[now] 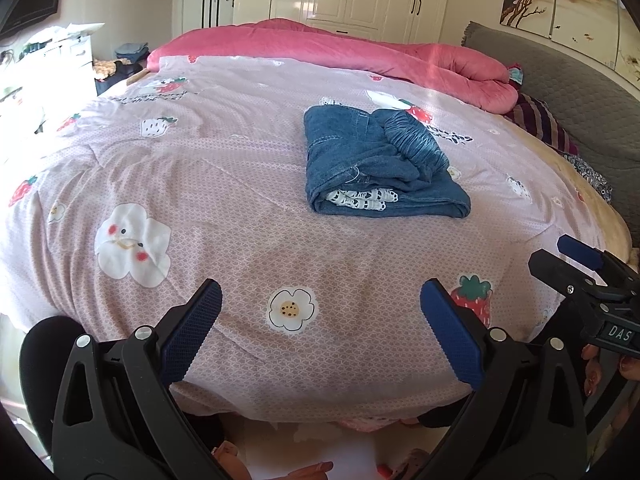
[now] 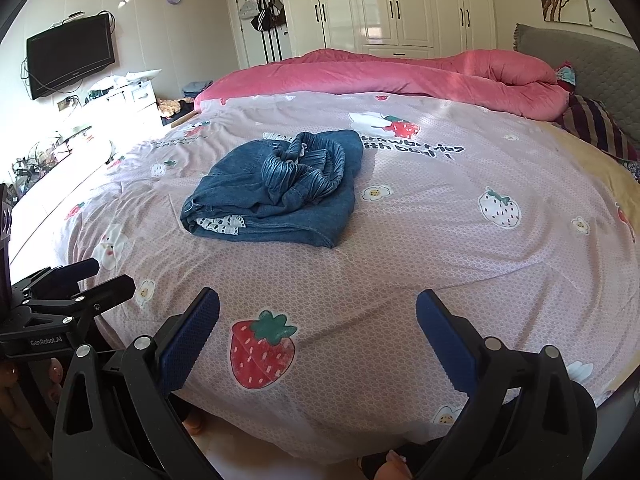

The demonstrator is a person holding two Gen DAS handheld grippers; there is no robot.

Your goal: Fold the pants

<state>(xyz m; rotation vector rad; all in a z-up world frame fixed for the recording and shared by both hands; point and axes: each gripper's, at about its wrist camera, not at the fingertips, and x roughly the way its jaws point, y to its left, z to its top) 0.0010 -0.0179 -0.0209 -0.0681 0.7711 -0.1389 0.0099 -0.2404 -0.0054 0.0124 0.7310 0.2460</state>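
The folded denim pants (image 1: 380, 164) lie mid-bed on the strawberry-print quilt (image 1: 240, 208), white lace, possibly a cuff, peeking out. Left gripper (image 1: 320, 328) and right gripper (image 2: 318, 332) hover near, released, empty.

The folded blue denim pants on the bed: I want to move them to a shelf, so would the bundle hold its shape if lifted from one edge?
Probably not. The folded blue denim pants look soft and loosely stacked, so the layers would likely sag open. The gathered elastic waistband sits bunched on top and may slide off. Both grippers are open and clear of the bundle.
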